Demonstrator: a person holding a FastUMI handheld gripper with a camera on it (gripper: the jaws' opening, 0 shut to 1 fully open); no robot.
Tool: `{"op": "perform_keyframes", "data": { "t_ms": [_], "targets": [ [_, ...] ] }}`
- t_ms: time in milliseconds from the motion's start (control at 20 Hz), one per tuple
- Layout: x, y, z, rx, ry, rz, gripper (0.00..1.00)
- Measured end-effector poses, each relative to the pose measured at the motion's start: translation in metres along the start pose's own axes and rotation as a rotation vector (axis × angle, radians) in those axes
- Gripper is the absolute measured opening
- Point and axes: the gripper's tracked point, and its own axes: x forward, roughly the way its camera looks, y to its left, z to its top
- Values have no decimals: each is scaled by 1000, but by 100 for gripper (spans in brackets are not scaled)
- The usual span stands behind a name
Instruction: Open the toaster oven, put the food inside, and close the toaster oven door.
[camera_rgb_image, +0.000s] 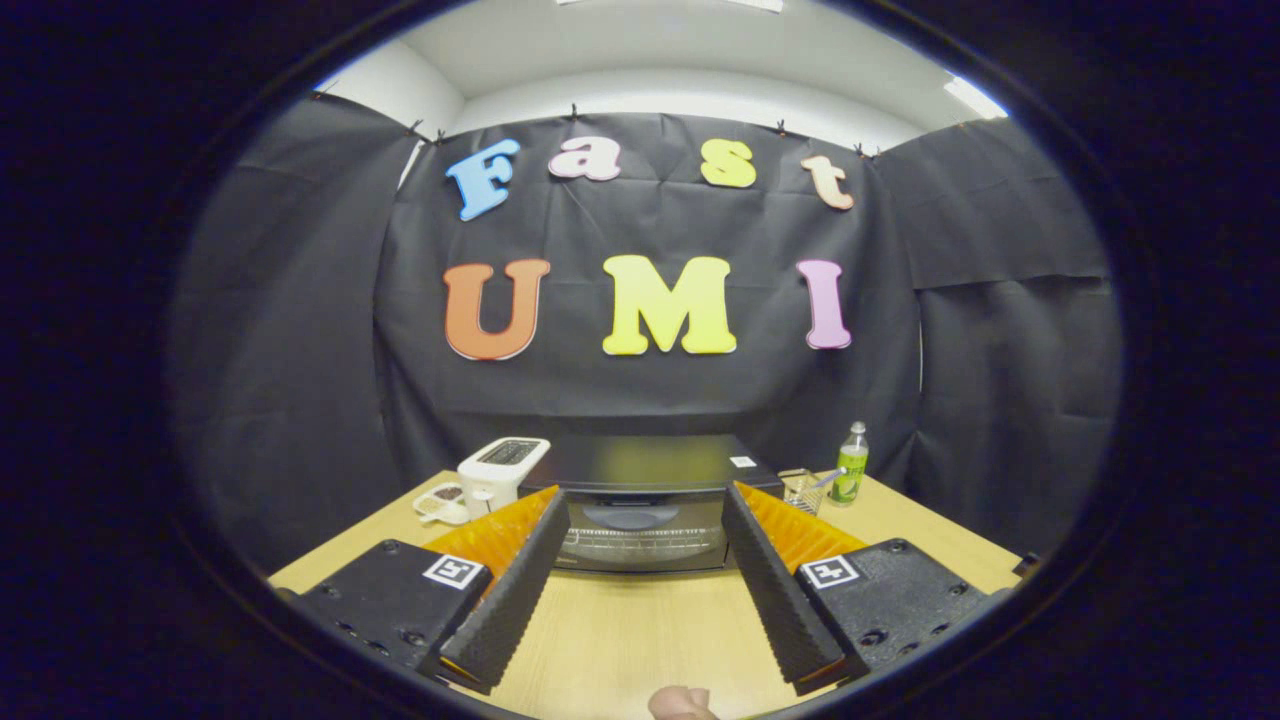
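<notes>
- Toaster (497, 470) stands left on the table (630, 640), a small dish (440, 503) just beside it
- Toaster oven (645, 505) sits beyond my gripper (648, 530), door shut; I can't make out food inside, so this fits either end of the job
- Fingers spread wide, holding nothing
- Bottle (851, 462) stands right

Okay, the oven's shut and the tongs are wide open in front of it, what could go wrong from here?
1. The tongs face the black toaster oven's closed glass door; a poor grip on its handle could slip.
2. The white toaster and green plastic bottle flank the oven; a wide swing might knock them.
</notes>
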Motion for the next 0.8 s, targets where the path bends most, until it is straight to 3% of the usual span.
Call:
{"op": "perform_keyframes", "data": {
  "t_ms": [150, 350, 800],
  "targets": [
    [-30, -6, 38, 59, -53, -4, 100],
    [-58, -26, 63, 24, -68, -68, 100],
    [-99, 5, 106, -19, -142, 1, 100]
  ]
}}
